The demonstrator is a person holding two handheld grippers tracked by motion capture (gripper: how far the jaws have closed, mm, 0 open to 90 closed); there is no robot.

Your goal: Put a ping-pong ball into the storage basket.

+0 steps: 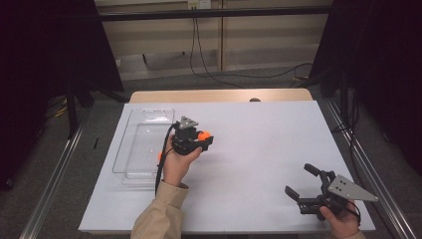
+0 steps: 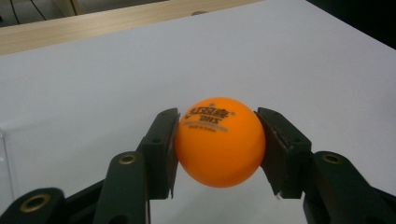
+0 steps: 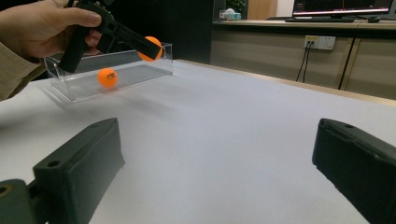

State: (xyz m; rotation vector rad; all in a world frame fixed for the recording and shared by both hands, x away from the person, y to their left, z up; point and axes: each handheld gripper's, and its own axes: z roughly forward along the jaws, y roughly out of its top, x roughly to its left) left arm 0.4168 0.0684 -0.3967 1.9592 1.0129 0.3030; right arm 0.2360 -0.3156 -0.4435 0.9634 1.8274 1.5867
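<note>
The left gripper [image 1: 203, 139] is clamping an orange ball [image 2: 219, 141] between its fingers [image 2: 161, 149], pads pressing on both sides, and is holding it above the white surface [image 1: 259, 149], just beside the right long wall of the clear tray [image 1: 144, 147]. A second orange ball [image 3: 107, 77] is lying inside that tray. The right gripper [image 1: 301, 184] is resting well apart from the tray, near the surface's front right edge, its fingers [image 3: 79, 168] standing wide and holding nothing. Bare surface is stretching between tray and right gripper.
</note>
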